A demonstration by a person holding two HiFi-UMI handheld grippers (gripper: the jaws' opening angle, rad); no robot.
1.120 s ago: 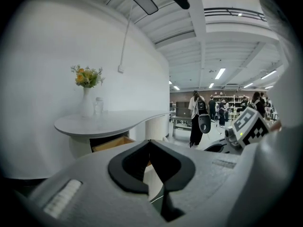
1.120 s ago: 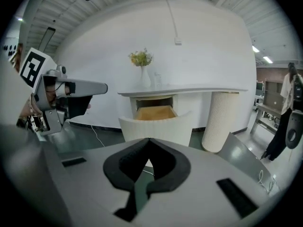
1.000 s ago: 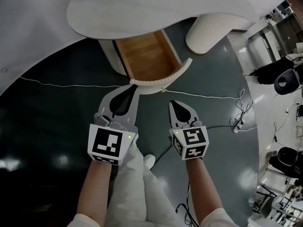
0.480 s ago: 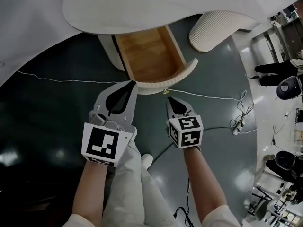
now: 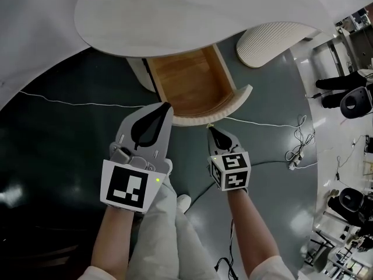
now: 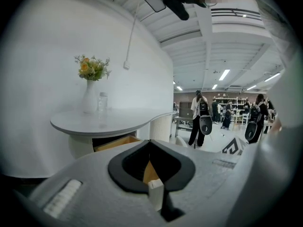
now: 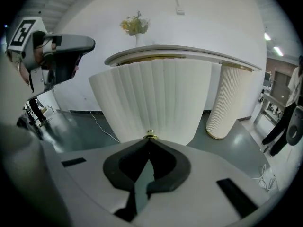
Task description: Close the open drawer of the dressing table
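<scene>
Light-wood drawer [image 5: 189,85] is pulled well out from under the white oval worktop [image 5: 175,10] of the dressing table. Its curved cream ribbed front [image 7: 151,96] faces the person, with a small brass knob [image 7: 150,135] at mid-front.

Left tongs [image 5: 166,106]: jaws together, nothing held. The tip is at the left end of the front, about level with its top rim.

Right tongs [image 5: 211,130]: jaws together, empty. The tip is right at the knob; touching or just short, cannot tell.

Step in hand, as I judge it: the push home has yet to tell, since the drawer is far from shut.

- Keep both tongs closed and use them as blunt pushers.
- Drop the left tip below the rim onto the ribbing so it cannot ride over into the drawer.
- Set the right tip beside the knob, not on it, where it might skid off.
- Press both sides evenly, straight along the drawer's run, so it does not rack.
- Ease off near the end.
</scene>
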